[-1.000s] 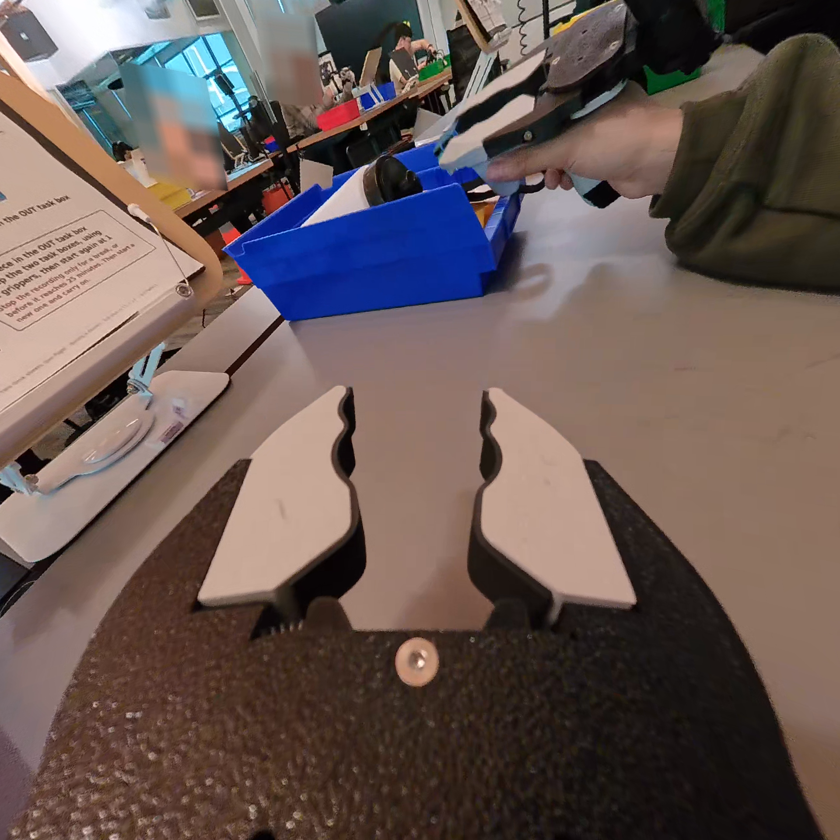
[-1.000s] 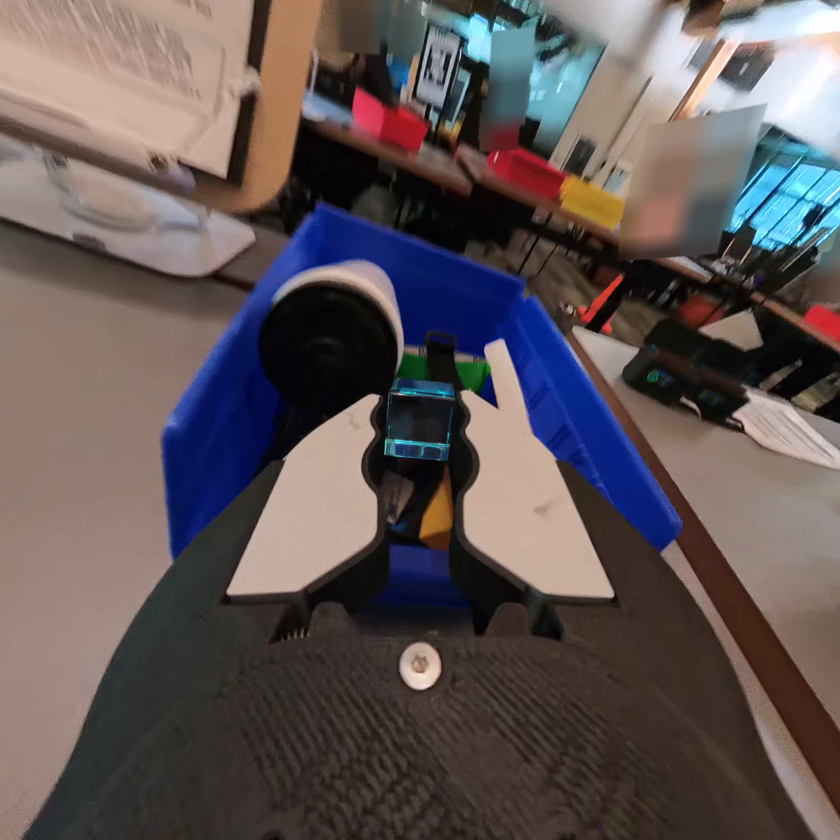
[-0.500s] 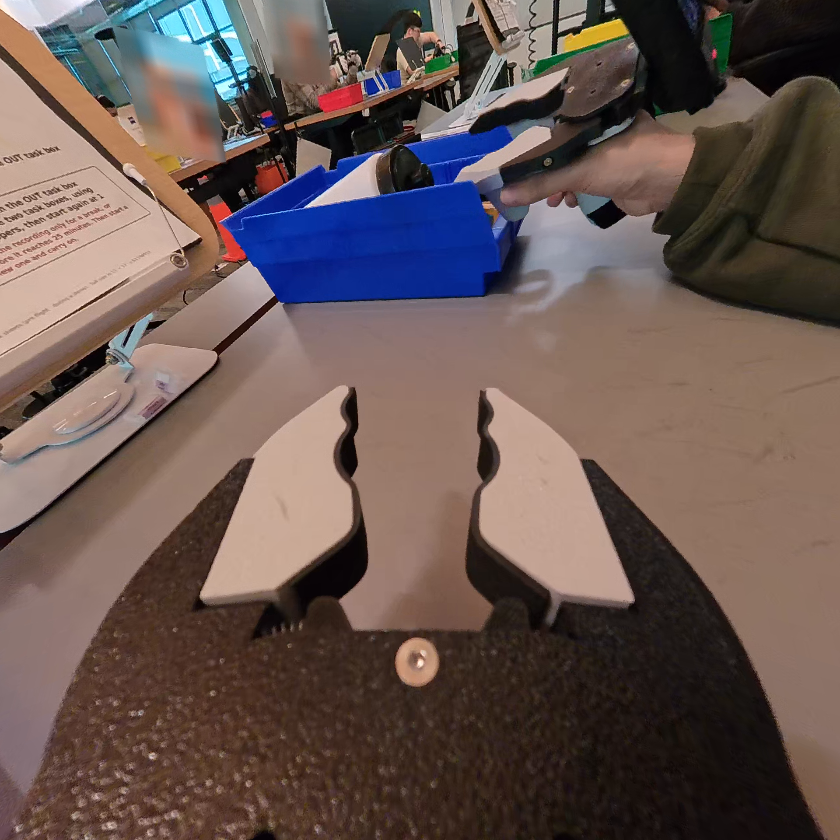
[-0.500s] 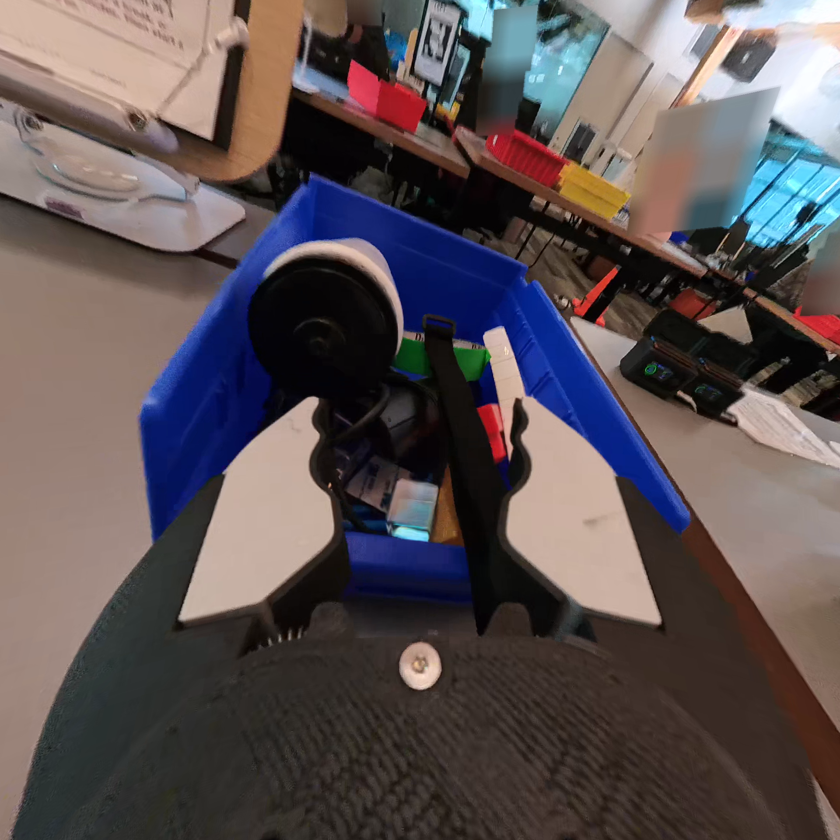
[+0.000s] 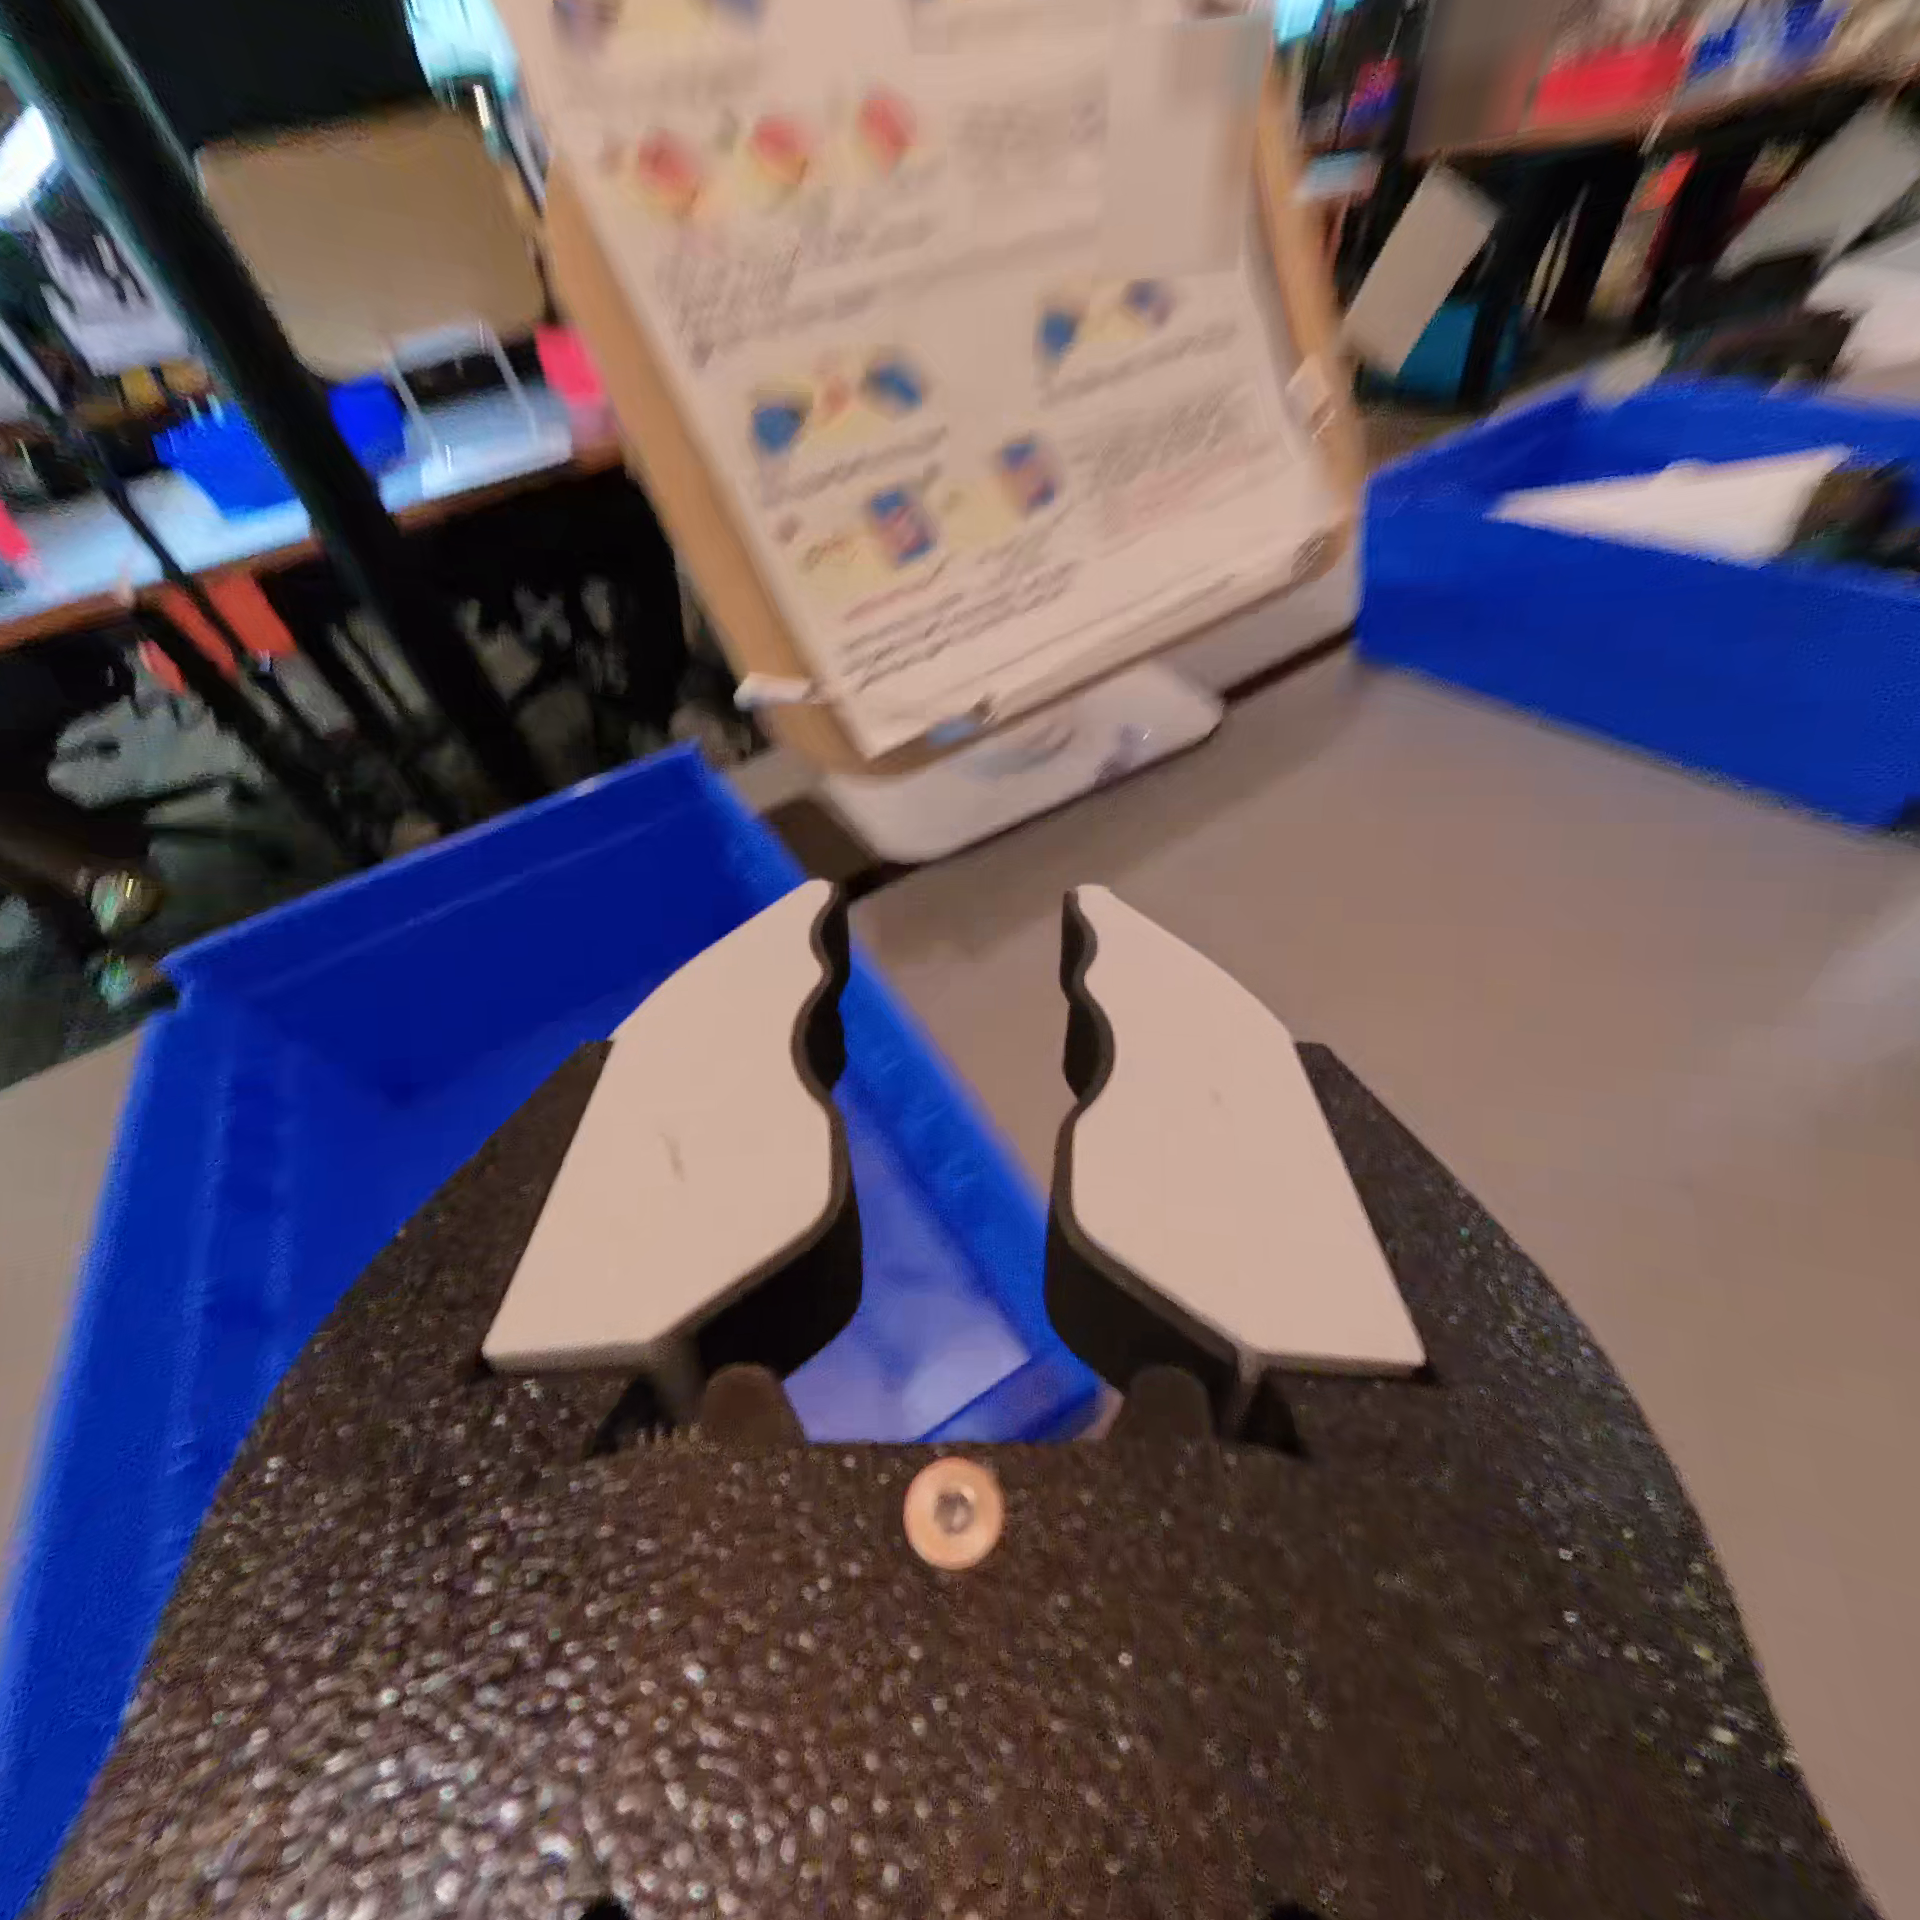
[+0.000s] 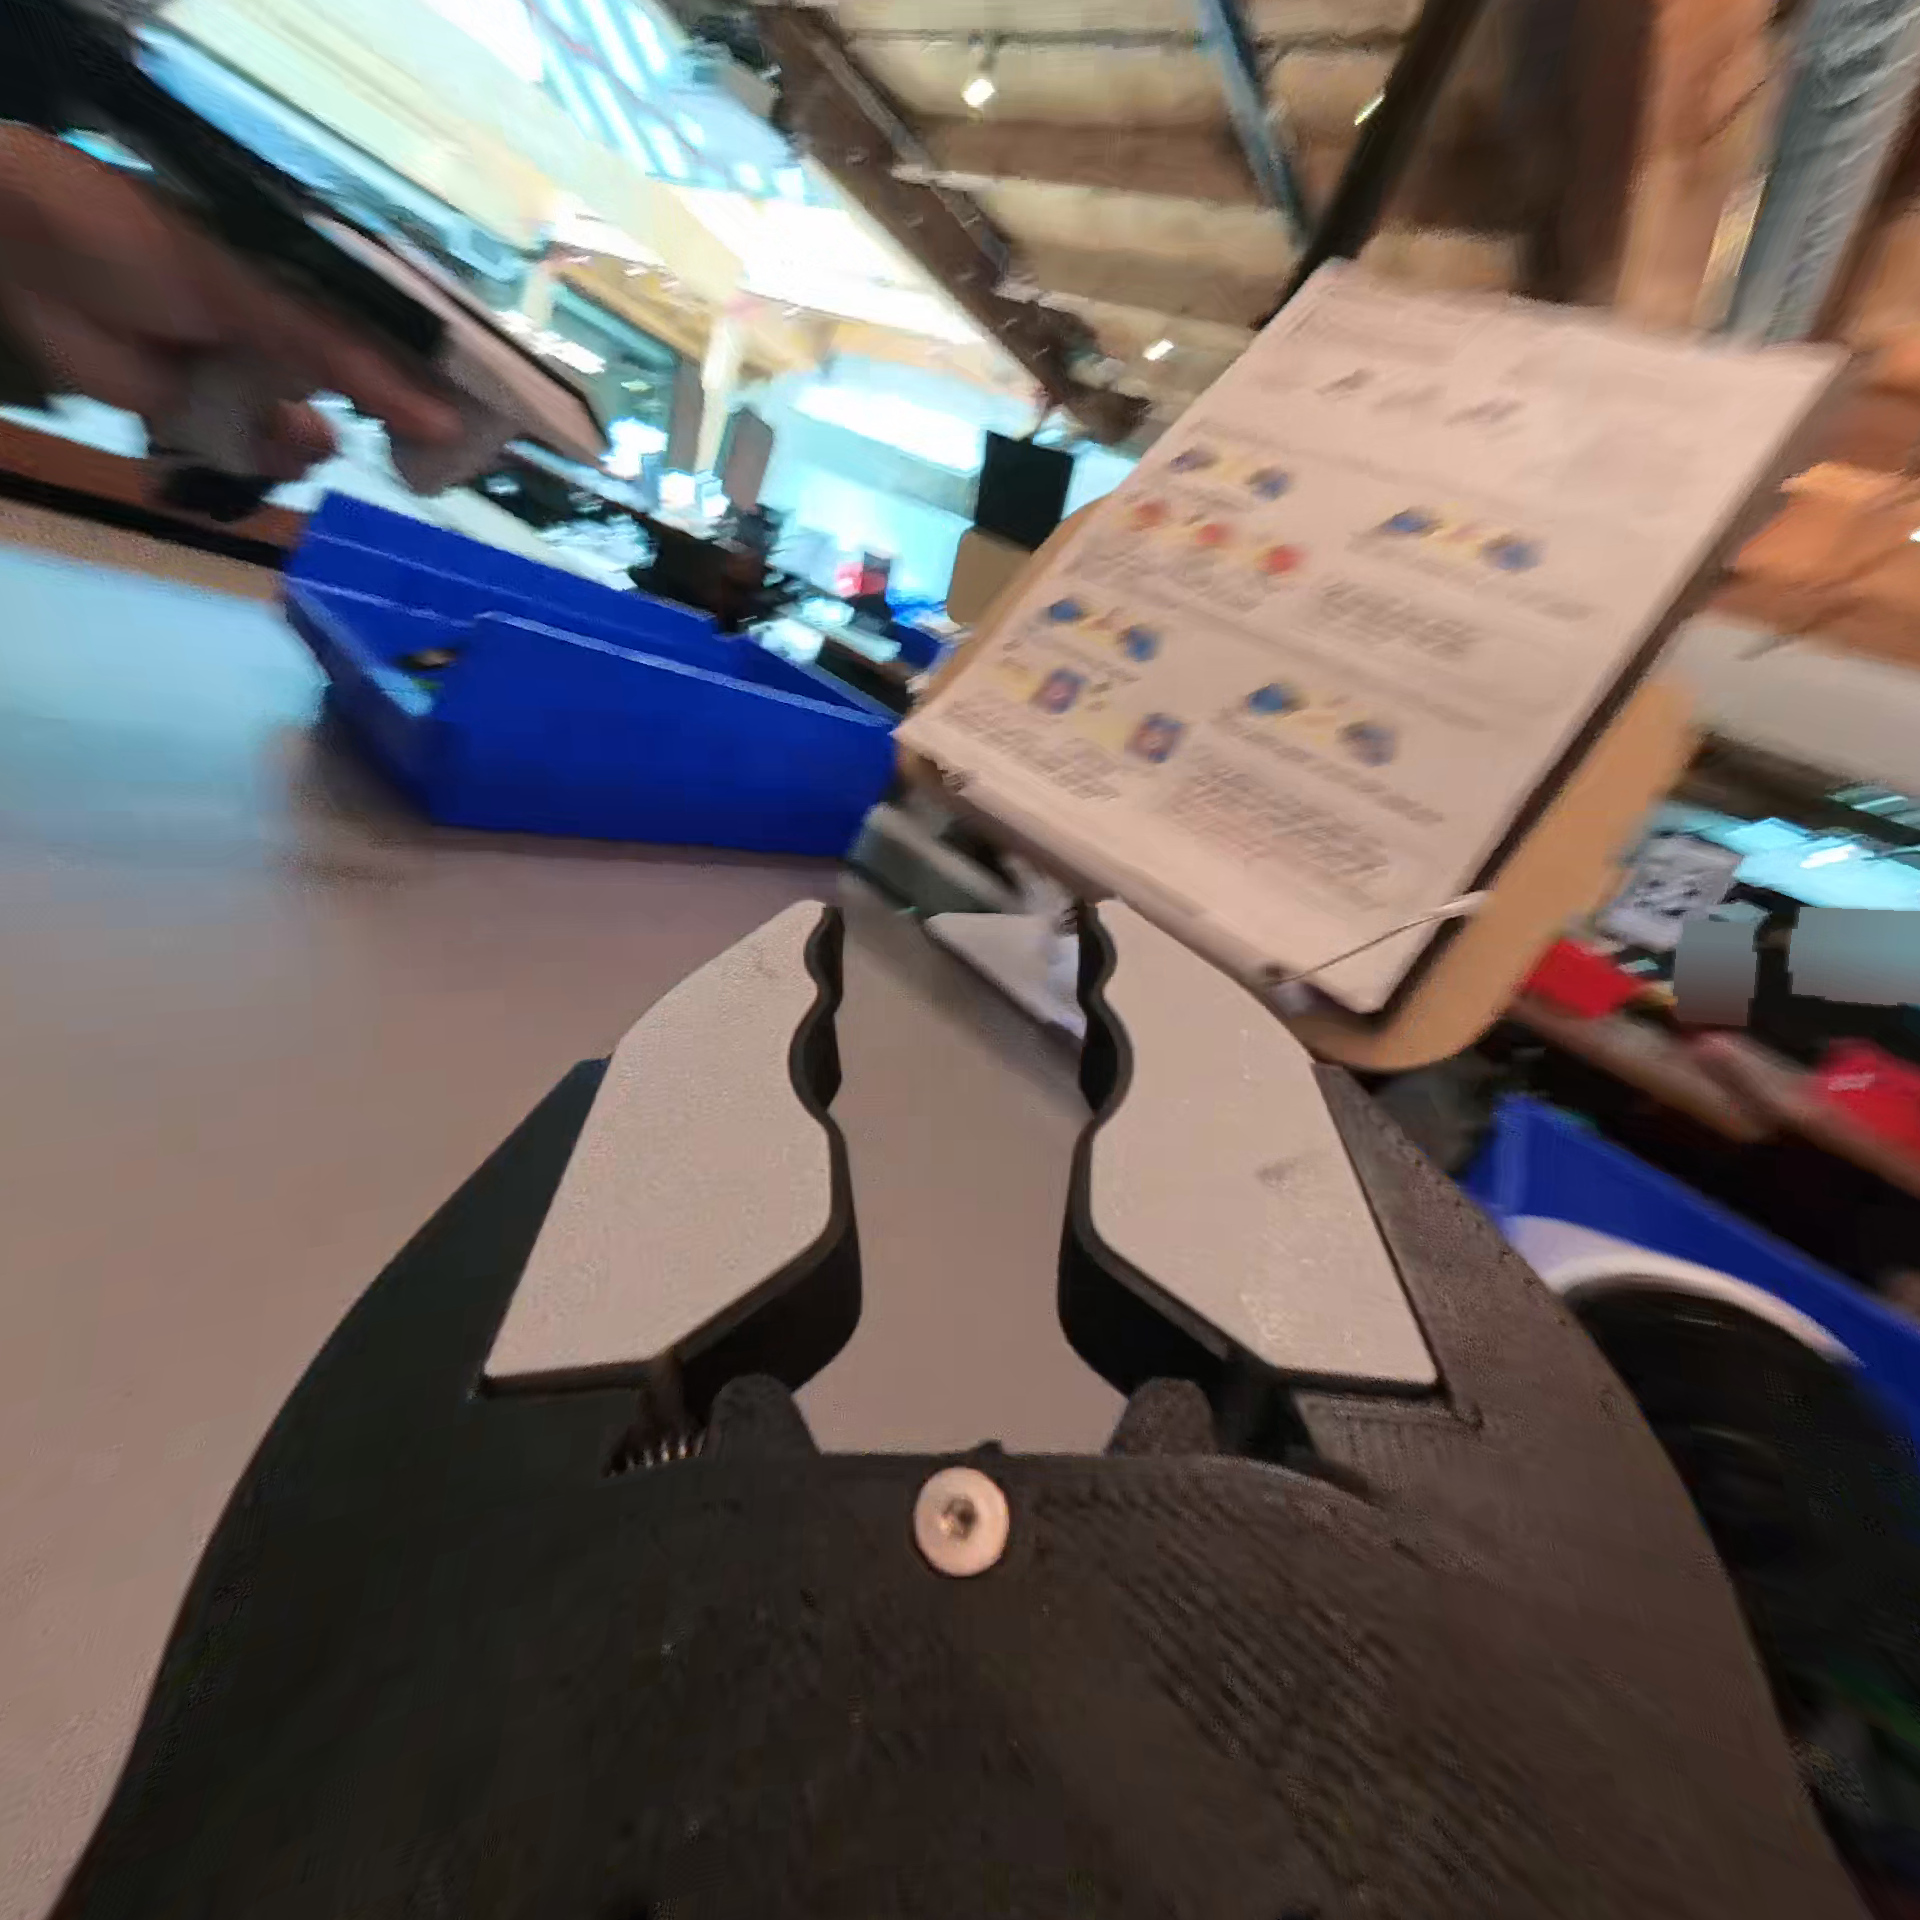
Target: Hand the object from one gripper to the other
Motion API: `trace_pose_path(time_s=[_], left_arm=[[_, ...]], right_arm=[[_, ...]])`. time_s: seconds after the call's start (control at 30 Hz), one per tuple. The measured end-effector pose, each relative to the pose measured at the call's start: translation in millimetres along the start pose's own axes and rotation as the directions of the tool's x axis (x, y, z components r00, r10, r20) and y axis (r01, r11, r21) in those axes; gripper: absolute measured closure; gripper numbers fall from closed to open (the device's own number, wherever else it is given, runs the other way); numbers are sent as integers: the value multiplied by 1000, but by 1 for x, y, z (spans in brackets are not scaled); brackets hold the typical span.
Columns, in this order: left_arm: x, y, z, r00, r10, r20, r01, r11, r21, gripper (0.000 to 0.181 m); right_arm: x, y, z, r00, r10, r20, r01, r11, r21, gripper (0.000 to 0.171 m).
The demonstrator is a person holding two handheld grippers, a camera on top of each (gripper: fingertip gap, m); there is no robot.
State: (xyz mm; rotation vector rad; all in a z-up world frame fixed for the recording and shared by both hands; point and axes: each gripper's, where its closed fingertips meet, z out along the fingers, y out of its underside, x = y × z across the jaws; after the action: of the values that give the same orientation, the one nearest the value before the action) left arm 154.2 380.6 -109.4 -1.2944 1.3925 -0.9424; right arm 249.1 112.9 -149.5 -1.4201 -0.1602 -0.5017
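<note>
The left gripper point(image 5: 948, 914) hangs empty, jaws apart, over a blue bin point(image 5: 312, 1060). A sheet point(image 5: 997, 395) stands mid-table. The right gripper point(image 6: 956, 920) is likewise parted and empty. The task's object cannot be made out.

A grey worktable point(image 5: 1507, 1039) fronts a busy, blurred workshop, where long benches point(image 5: 260, 520) carry blue and red bins. An instruction sheet rests on a tilted wooden stand point(image 6: 1538, 935) at the table's edge. Exposed timber ceiling beams point(image 6: 1091, 208) and bright windows point(image 6: 644, 135) rise overhead.
</note>
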Motion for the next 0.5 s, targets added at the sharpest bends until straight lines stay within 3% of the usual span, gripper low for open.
trace_pose_path(time_s=[0.07,0.17,0.3,0.5], left_arm=[[-36,32,16,999,17,-44,-26,977,-213,140],[-57,79,43,947,101,-306,-242,850,-468,141],[-66,109,76,769,320,-553,-576,721,-384,156],[-80,148,96,648,296,-702,-713,560,-422,150]], right_arm=[[-14,13,5,995,46,85,-42,998,-53,126],[-21,26,8,990,72,121,-60,993,-101,122],[-13,23,6,988,118,100,-111,991,-72,120],[-12,23,6,986,130,100,-123,990,-75,118]])
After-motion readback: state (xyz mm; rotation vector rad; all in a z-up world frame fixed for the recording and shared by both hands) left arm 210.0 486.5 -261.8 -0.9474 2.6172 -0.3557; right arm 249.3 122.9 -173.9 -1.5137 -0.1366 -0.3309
